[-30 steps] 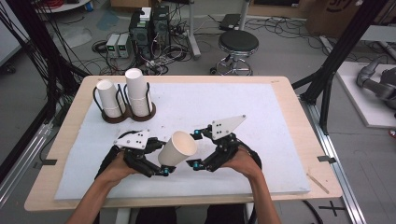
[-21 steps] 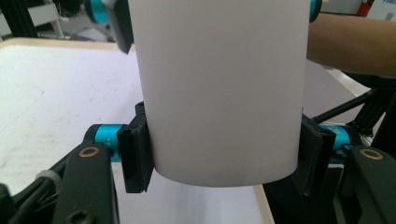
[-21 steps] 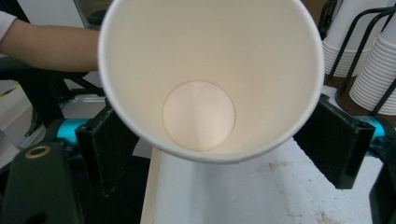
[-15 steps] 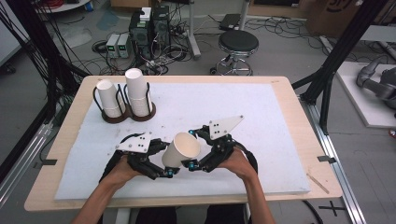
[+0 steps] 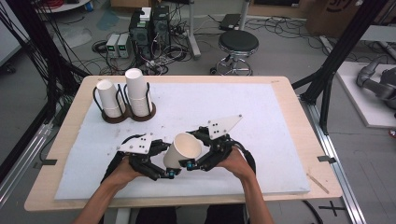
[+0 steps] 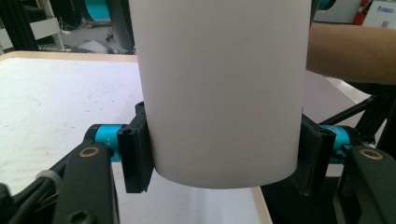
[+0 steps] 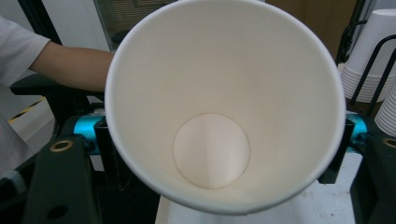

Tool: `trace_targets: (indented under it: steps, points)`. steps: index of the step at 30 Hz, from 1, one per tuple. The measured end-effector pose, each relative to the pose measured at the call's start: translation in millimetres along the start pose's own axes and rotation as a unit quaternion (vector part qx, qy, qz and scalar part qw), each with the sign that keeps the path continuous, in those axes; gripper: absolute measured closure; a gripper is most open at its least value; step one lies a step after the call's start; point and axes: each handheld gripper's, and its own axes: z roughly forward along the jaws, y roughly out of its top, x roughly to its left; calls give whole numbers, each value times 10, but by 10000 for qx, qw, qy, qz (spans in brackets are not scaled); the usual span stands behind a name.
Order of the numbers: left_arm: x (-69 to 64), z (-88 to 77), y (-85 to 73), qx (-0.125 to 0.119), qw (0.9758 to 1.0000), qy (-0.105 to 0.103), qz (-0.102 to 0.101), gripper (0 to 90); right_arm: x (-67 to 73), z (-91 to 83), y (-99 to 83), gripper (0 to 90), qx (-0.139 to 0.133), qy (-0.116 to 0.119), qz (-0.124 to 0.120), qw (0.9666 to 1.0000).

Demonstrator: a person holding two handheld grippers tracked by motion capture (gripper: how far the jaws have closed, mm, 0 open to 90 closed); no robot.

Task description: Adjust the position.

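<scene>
Item one: white paper cup (image 5: 183,150), held tilted above the near middle of the desk (image 5: 289,100), mouth facing up and away from me, clear of the white mat (image 5: 224,105).

Left tool (image 5: 169,173): I see its jaws part-open, pressed on either side of the cup's lower wall in the left gripper view (image 6: 219,93), one pad (image 6: 135,156) flat against the paper. My left hand (image 5: 122,171) grips it from below.

Right tool (image 5: 189,164): jaws likewise part-open and closed onto the same cup; the right gripper view looks straight down into the empty cup (image 7: 224,107), jaws flanking its outer wall. My right hand (image 5: 236,163) holds it.

Item two: dark two-ring cup holder (image 5: 128,114) at the far left of the mat, well apart from the tools, carrying two stacks of white cups (image 5: 135,95).

Item three, off the desk: round black stool (image 5: 238,44) beyond the far edge, computer boxes (image 5: 149,23) and cables on the floor, black frame struts (image 5: 334,65) at right.

Nothing lies between the tools and the holder on the mat.
</scene>
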Motion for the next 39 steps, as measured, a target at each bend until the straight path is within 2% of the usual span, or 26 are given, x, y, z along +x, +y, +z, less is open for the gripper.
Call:
trace_targets:
  steps: [9, 13, 14, 15, 16, 19, 20, 21, 24, 29, 32, 35, 39]
  points:
    - [2, -1, -5, 6, 10000, -34, -9, 353, 10, -4, 3, 279, 32, -24, 2, 10000]
    - [-21, 0, -5, -11, 10000, 56, 55, 348, 15, -4, 4, 282, 37, -28, -29, 10000]
    - [-28, 0, -7, -7, 9999, 151, 12, 343, 17, -3, 6, 282, 30, -40, -41, 10000]
    - [-26, 3, -8, 17, 9998, 201, -57, 284, 20, -5, 7, 282, 29, -70, -45, 10000]
    - [-21, 11, -9, 27, 9996, 238, -143, 188, 18, -8, 7, 282, 27, -79, -51, 10000]
    - [5, 6, -5, 159, 9983, 302, -468, 29, 17, -27, 8, 282, 58, -103, -26, 9999]
    - [8, -3, -2, 190, 9980, 346, -496, 17, 17, -33, 8, 282, 55, -116, -32, 9999]
    - [7, -18, 3, 249, 9981, 367, -428, 17, 22, -40, 9, 282, 65, -147, -25, 9999]
    - [1, -46, 20, 246, 9981, 396, -411, 17, 23, -58, 9, 282, 83, -198, -27, 9998]
    - [4, -101, 34, 357, 9969, 591, -388, 17, 23, -94, 2, 282, 149, -314, -15, 9994]
    - [10, -152, 29, 449, 9957, 718, -386, 17, 28, -121, -7, 281, 190, -381, 4, 9991]
    - [14, -208, 19, 568, 9933, 934, -375, 17, 26, -160, -26, 282, 181, -472, -20, 9987]
    - [17, -286, 0, 768, 9879, 1279, -421, 17, 30, -236, -76, 282, 158, -726, 31, 9972]
